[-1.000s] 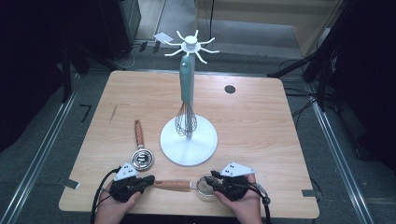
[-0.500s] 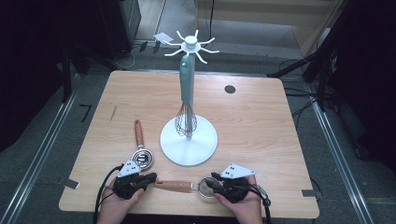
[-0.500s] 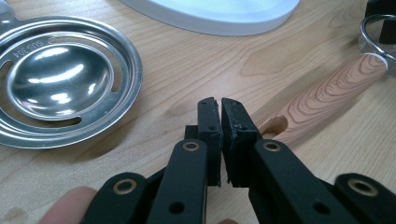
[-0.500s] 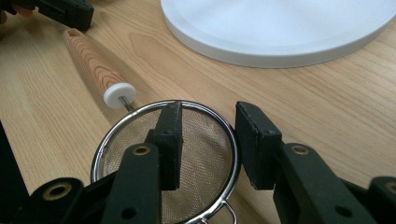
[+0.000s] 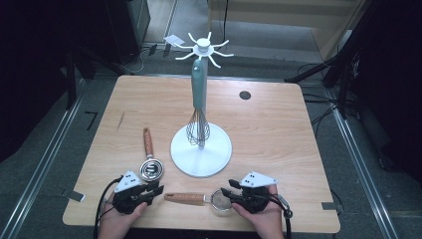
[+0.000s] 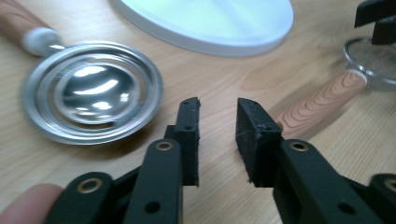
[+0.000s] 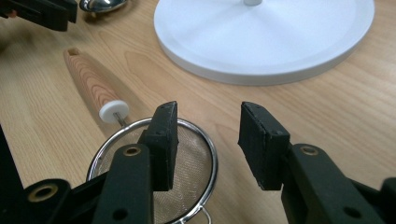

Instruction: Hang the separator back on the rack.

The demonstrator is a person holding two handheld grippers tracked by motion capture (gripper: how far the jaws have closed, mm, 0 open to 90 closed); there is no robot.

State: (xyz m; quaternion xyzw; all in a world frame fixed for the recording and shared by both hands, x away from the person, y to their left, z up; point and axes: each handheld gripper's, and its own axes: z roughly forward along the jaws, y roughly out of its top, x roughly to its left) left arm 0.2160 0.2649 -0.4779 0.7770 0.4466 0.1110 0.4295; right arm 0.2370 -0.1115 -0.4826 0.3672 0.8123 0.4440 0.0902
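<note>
Both hands are kept low at the near edge of the table [image 5: 278, 114]. The left gripper [image 5: 149, 190] is pointed toward the strainer's wooden handle [image 5: 185, 198]; its jaws have just been opened a little, and nothing is held between them. The right gripper [image 5: 230, 195] is held over the strainer [image 5: 219, 200], its jaws just opened wider, with the wire rim [image 7: 212, 154] lying loose between them.

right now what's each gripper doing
left gripper: jaws just opened, nothing between them.
right gripper: jaws just opened, over the strainer rim.
</note>
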